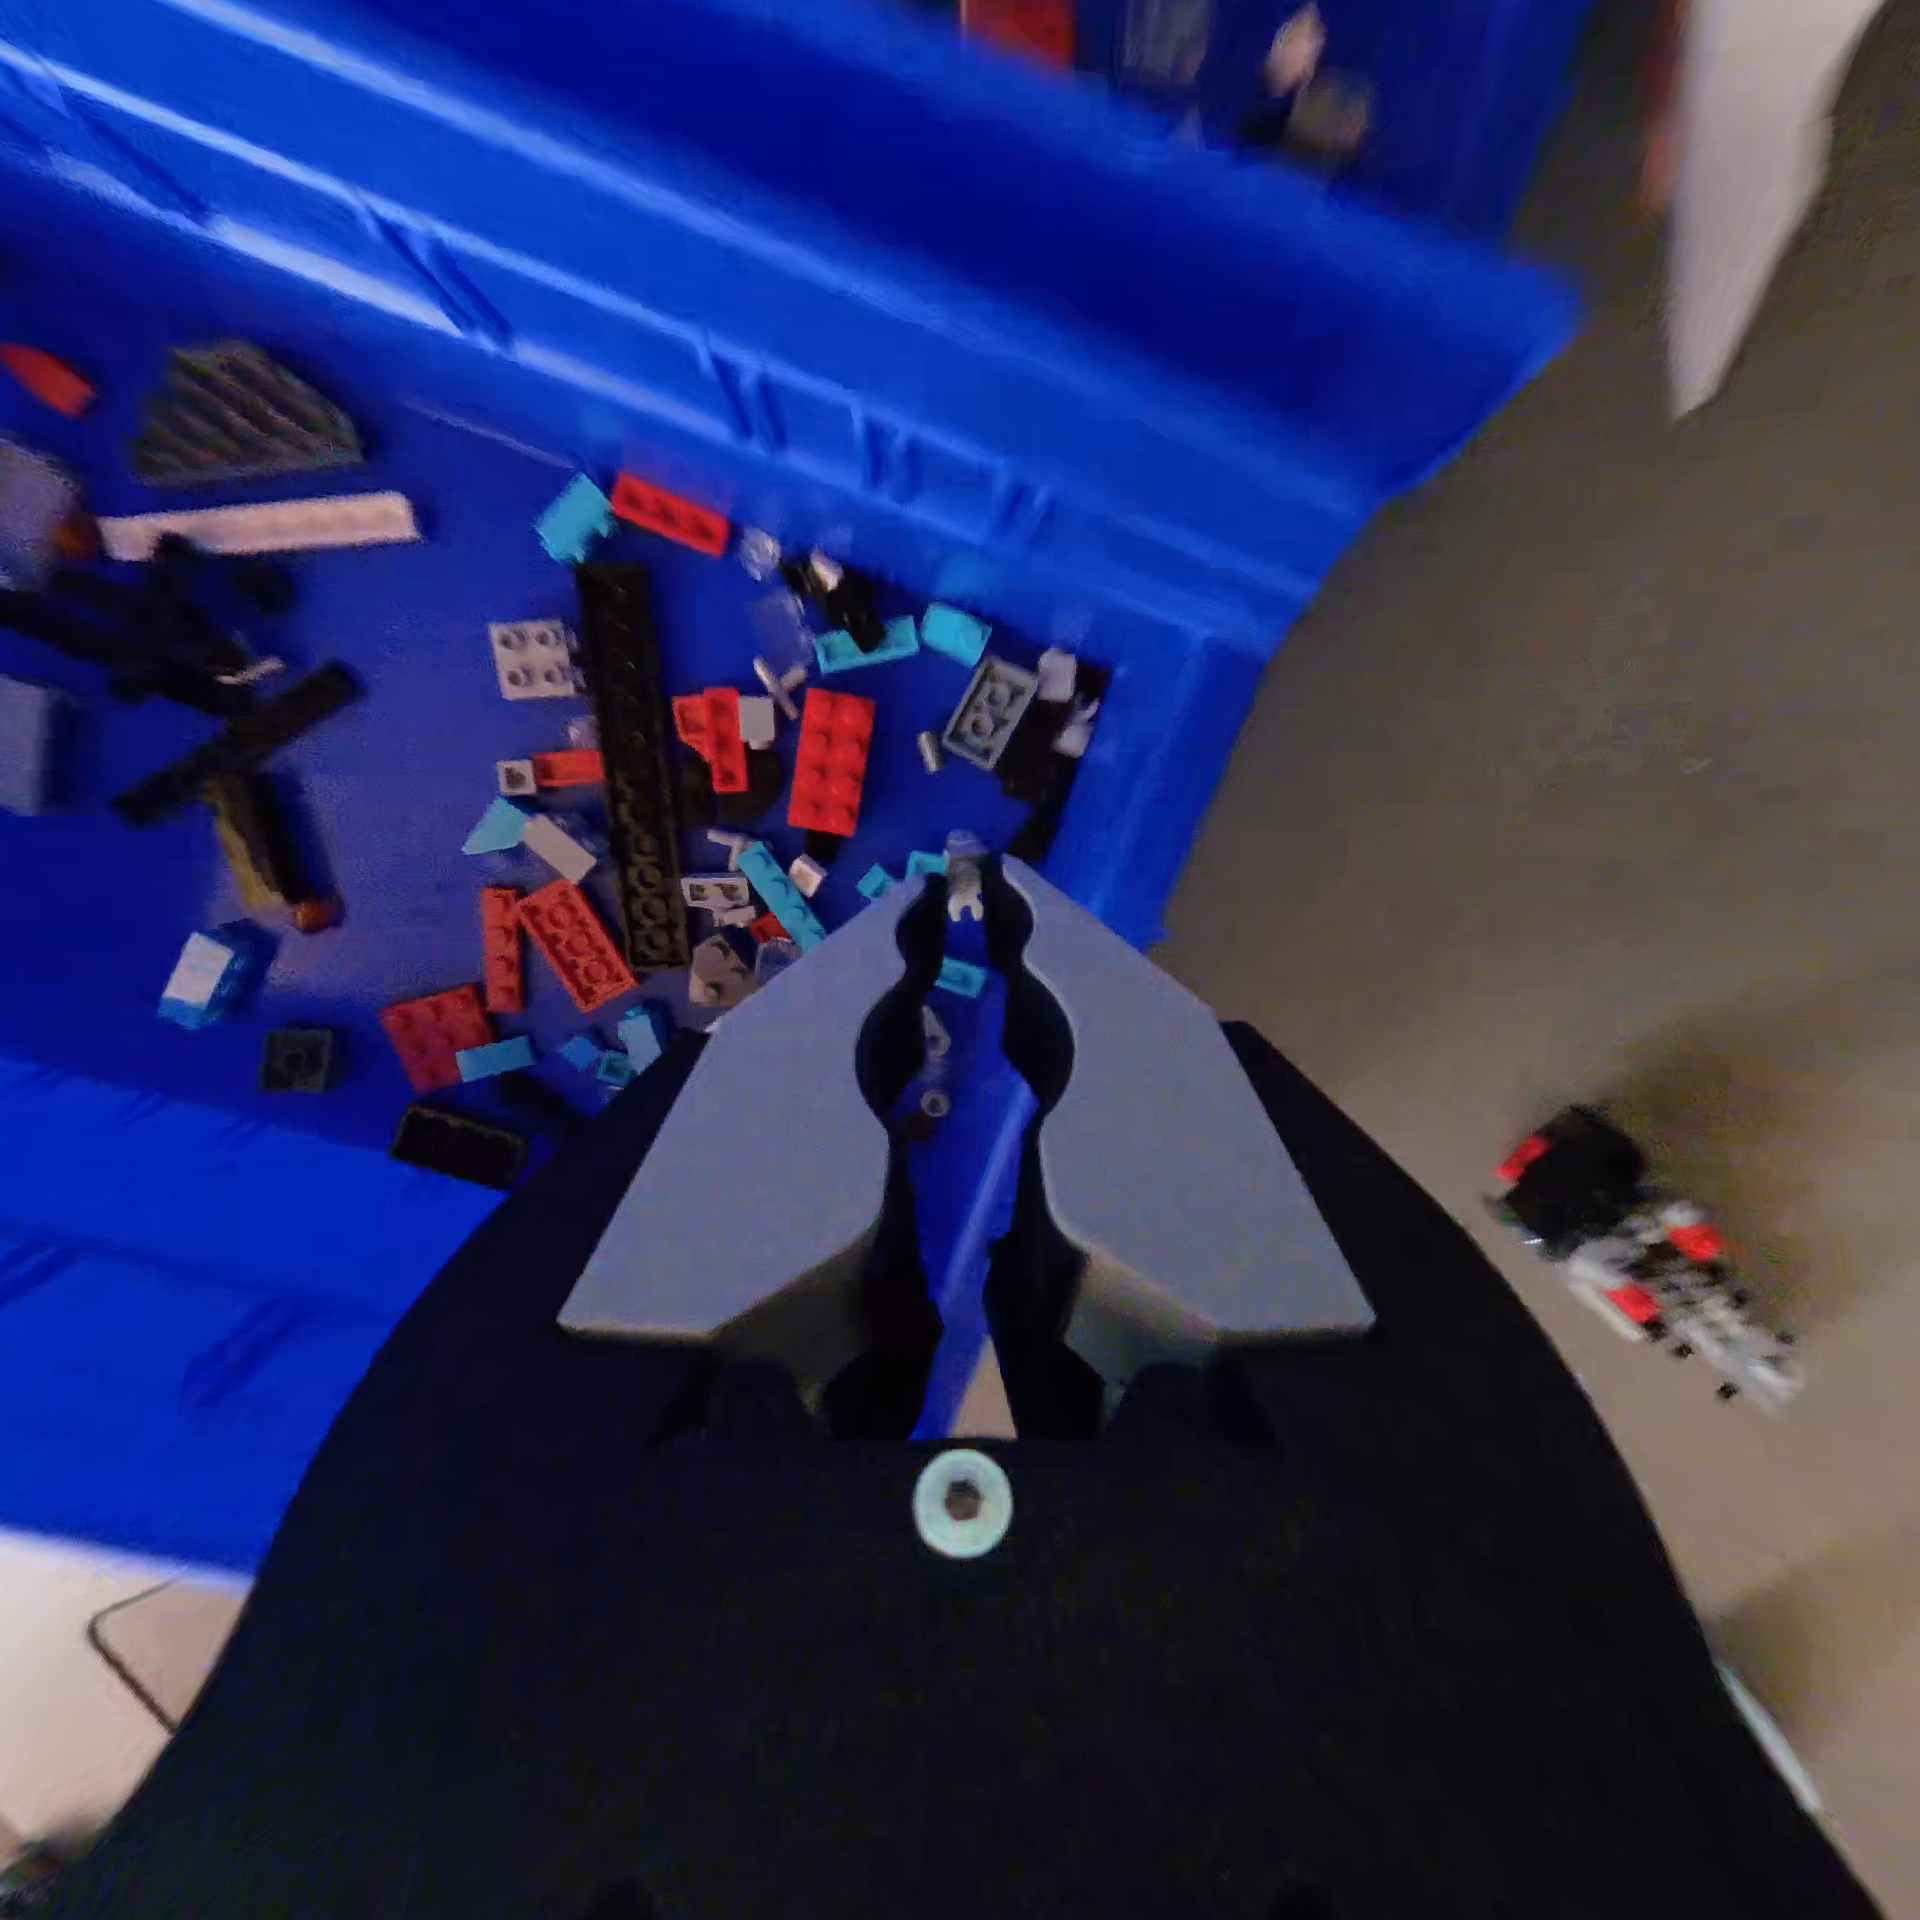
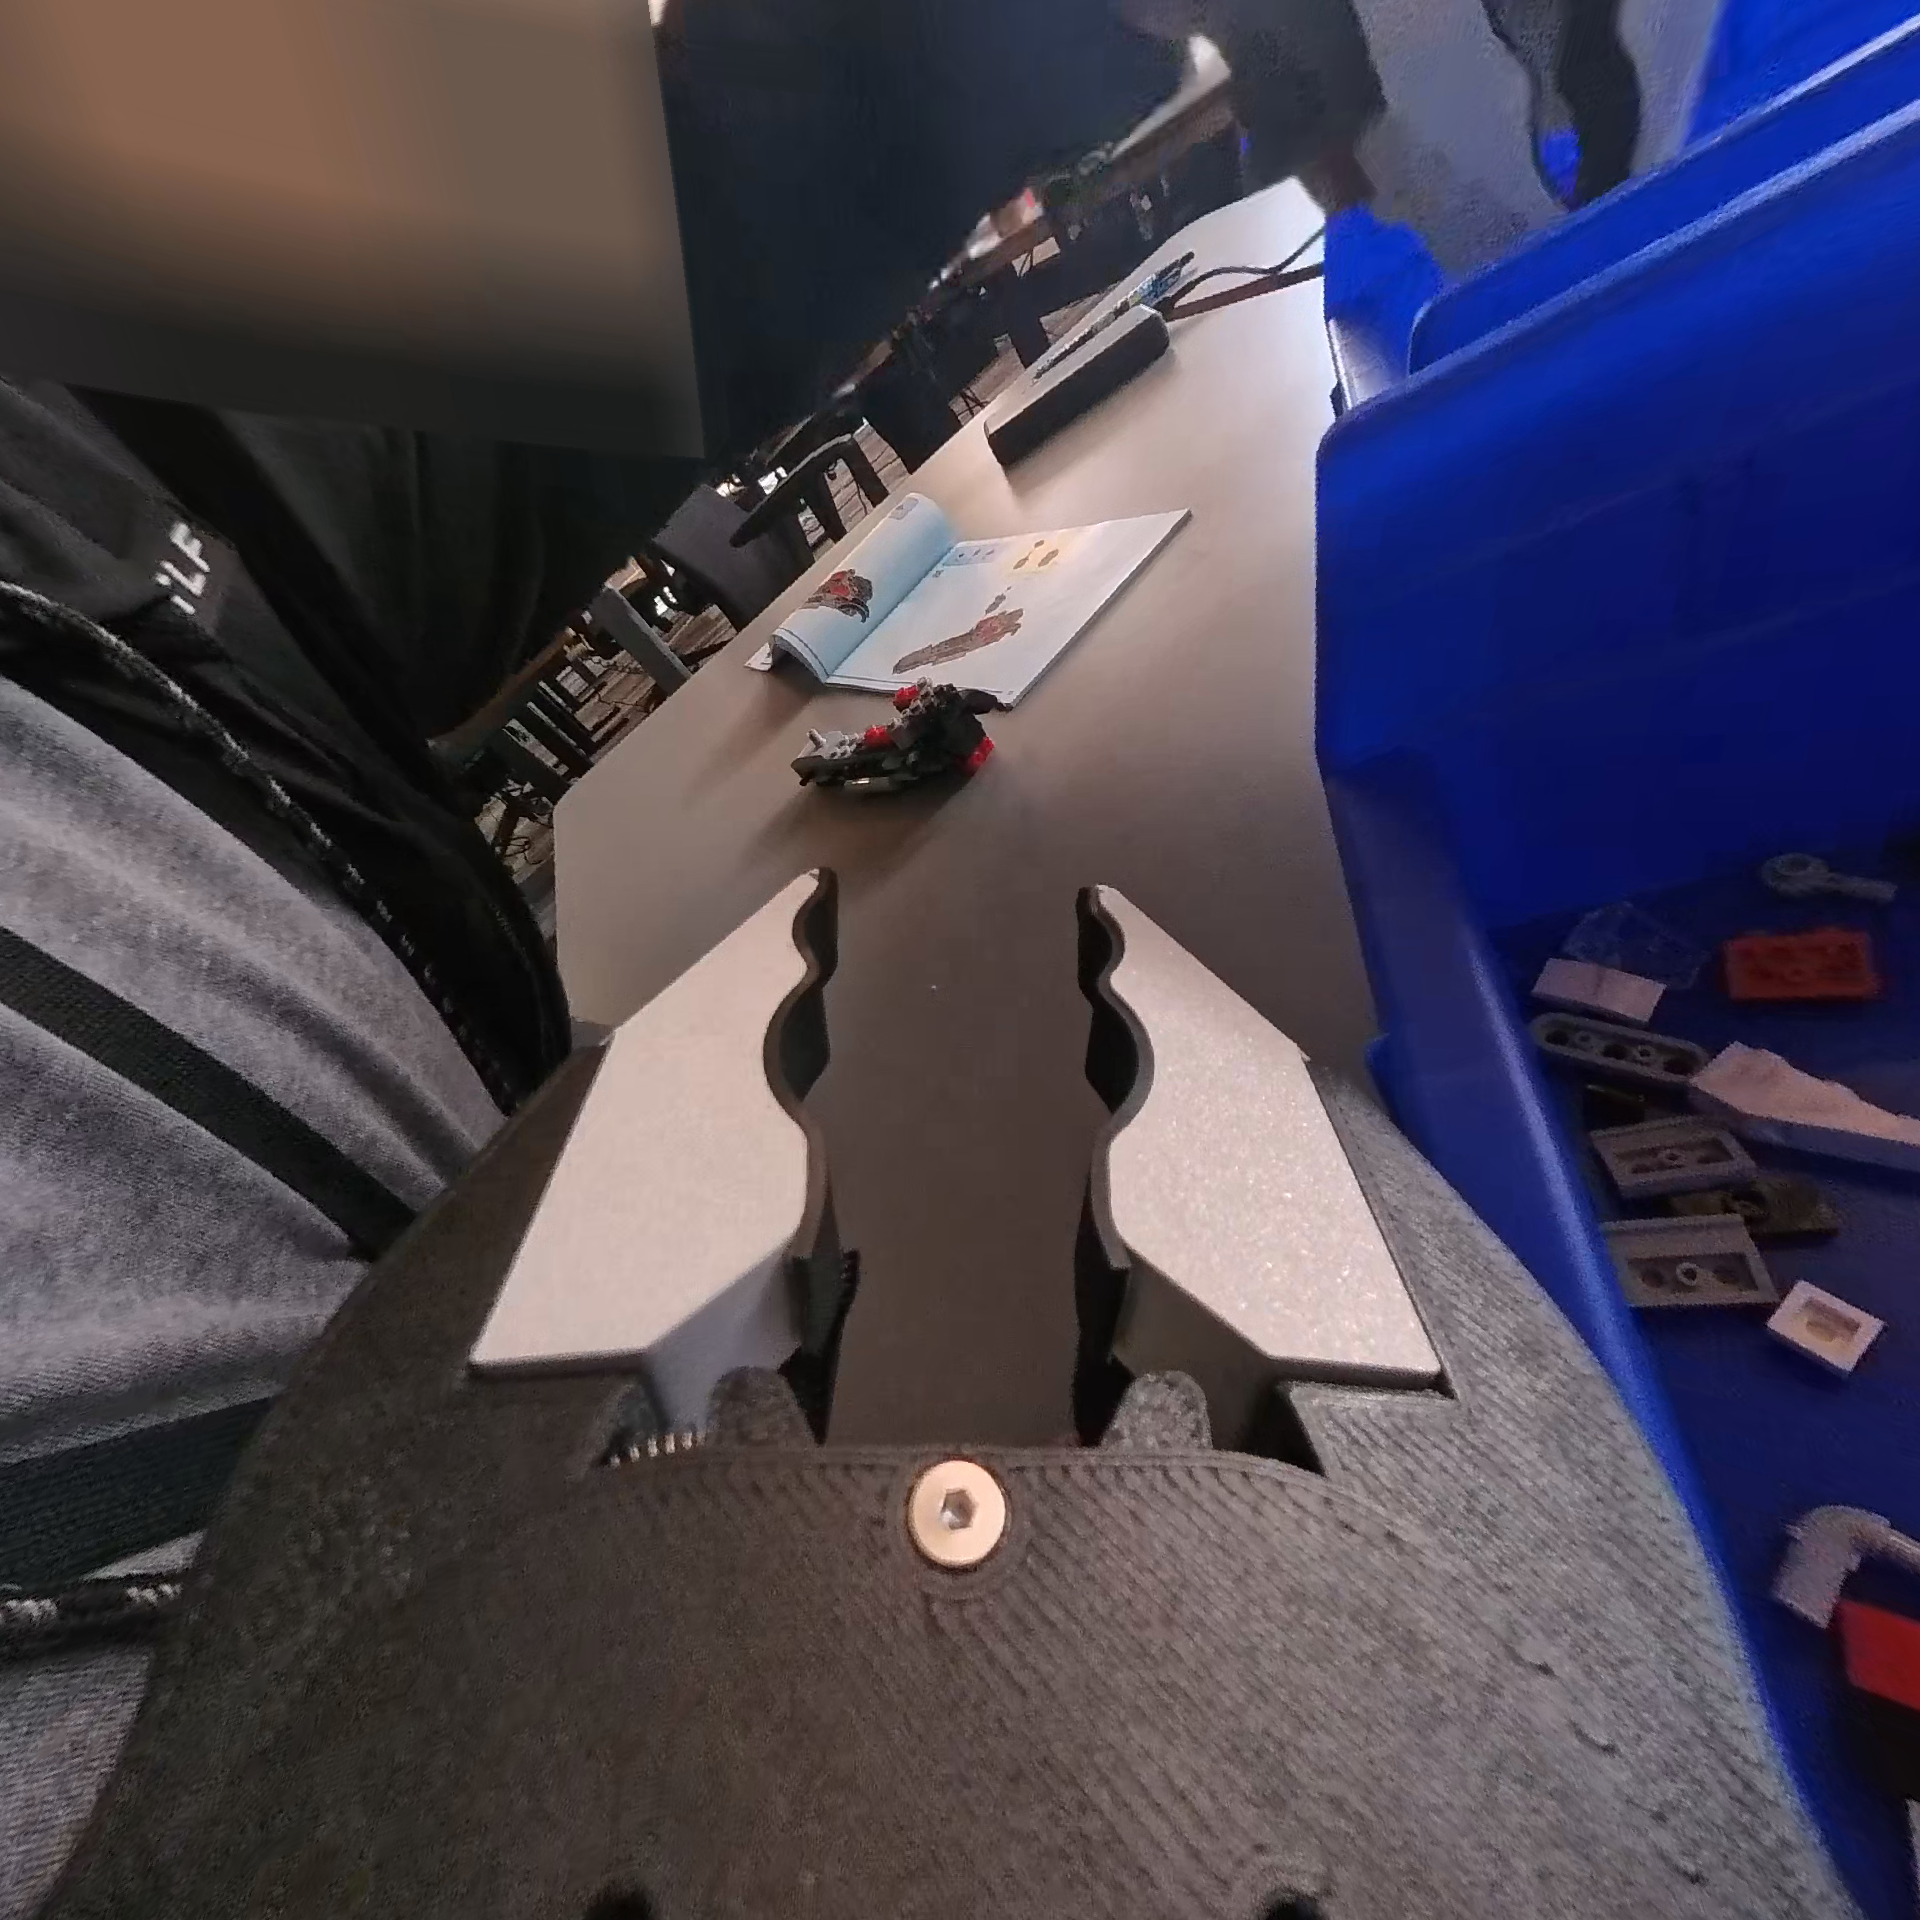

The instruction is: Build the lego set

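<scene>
My left gripper hangs over the right end of a blue bin of loose bricks. Its jaws are nearly together on a small light grey piece at the tips. Red plates, a long black plate and turquoise bits lie below in the bin. The partly built black, red and grey model sits on the table right of the bin; it also shows in the right wrist view. My right gripper is open and empty, low over the table, pointing at the model.
An open instruction booklet lies just behind the model. A black box sits farther back. The blue bin's wall stands right of my right gripper, with grey plates inside. A person in grey and black clothing is at the left. Across from one pair of fingers to the other is roughly 20 centimeters. About 9 centimeters separates my left fingertips from the long black plate.
</scene>
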